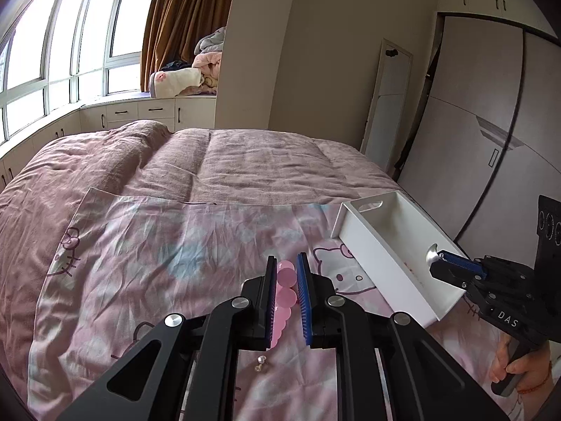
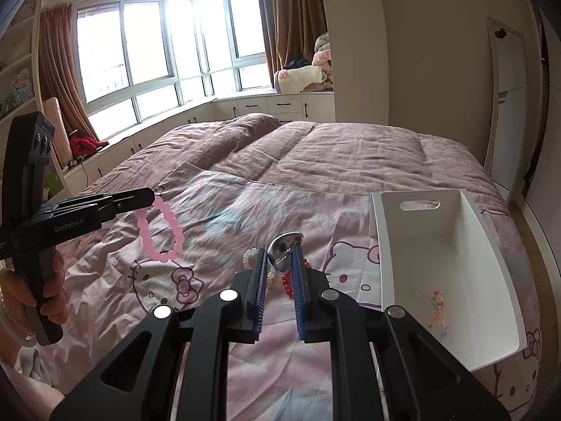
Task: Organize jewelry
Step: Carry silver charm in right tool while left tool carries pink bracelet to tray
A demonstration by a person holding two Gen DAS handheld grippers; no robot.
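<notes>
a pink bead bracelet [image 2: 159, 231] is clamped in the left hand-held gripper [image 1: 285, 277] and hangs above the hello kitty sheet [image 2: 224, 217] on the bed. a silver ring-like piece [image 2: 282, 245] is pinched by the right hand-held gripper [image 2: 280, 263], just left of the white tray [image 2: 396, 245]. a small beaded item [image 2: 437, 310] lies inside the tray. red beads [image 2: 287, 286] and a white bead piece [image 2: 249, 258] lie on the sheet below the right fingers.
</notes>
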